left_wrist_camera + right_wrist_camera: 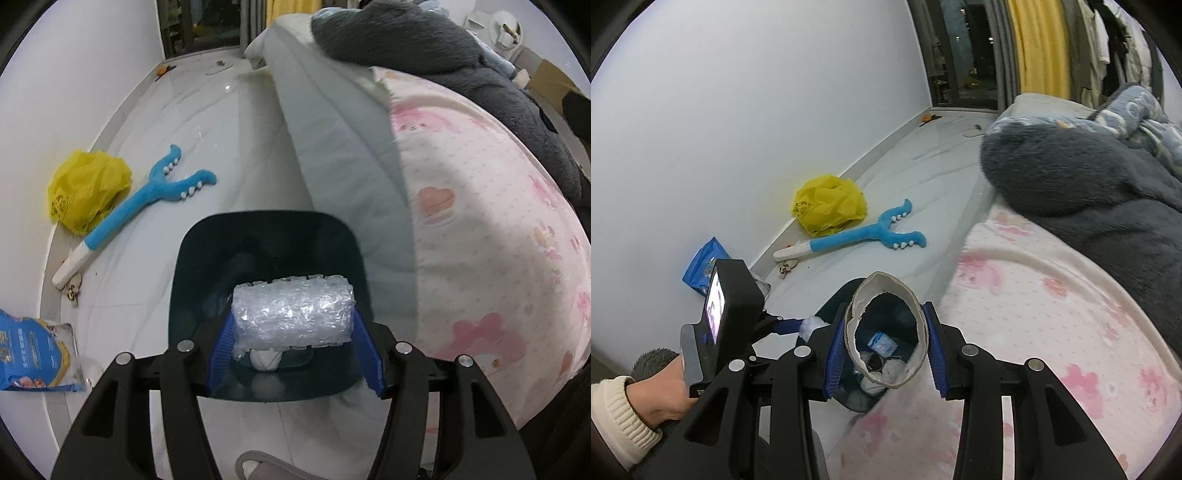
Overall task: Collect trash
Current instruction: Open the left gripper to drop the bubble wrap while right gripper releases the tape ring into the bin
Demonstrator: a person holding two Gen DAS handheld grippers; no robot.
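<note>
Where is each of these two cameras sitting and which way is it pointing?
Left wrist: on the left gripper, looking down along its fingers at bubble wrap held over the dark bin; only gripper shows.
Right wrist: on the right gripper, looking down through a squashed cardboard tube into the bin; the left hand shows.
Shared: bin, yellow bag, blue plush toy, pink bedding.

Left gripper (pixel 293 341): blue fingers (pixel 221 352) spread wide — clamped on something.
Right gripper (pixel 886 338): fingers (pixel 835 356) pressed against a held item, tilted downward.
Left hand (pixel 665 395): cream-cuffed — gripping the left gripper's handle.
</note>
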